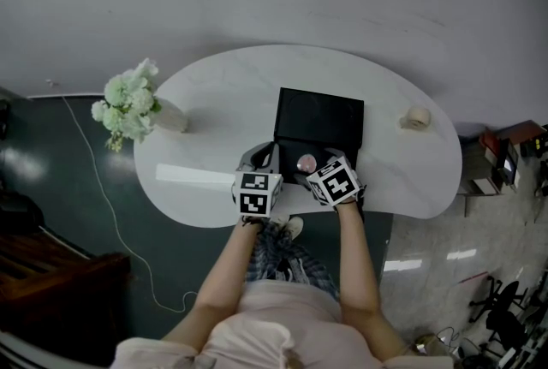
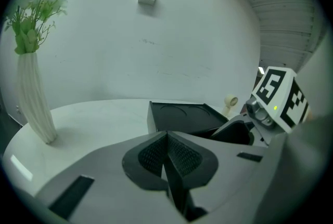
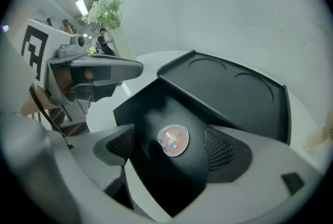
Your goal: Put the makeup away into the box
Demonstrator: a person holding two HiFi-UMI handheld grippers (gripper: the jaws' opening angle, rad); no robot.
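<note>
Compact (image 1: pixel 306 162) lies inside box (image 1: pixel 318 117), lid up. Your right tongs (image 3: pixel 170 151) spread wide over compact, holding nothing. Left tongs (image 2: pixel 167 158) pressed together, empty, left of box. Risk: your tongs clip box wall, sliding box across worktop (image 1: pixel 214 102).

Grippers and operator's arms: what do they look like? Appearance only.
The left gripper and right gripper have light grey moulded jaws with dark, finely textured pads. Each carries a cube of black-and-white square markers. No cables visible. The person wears a pale pink short-sleeved top, with forearms uncovered.
</note>
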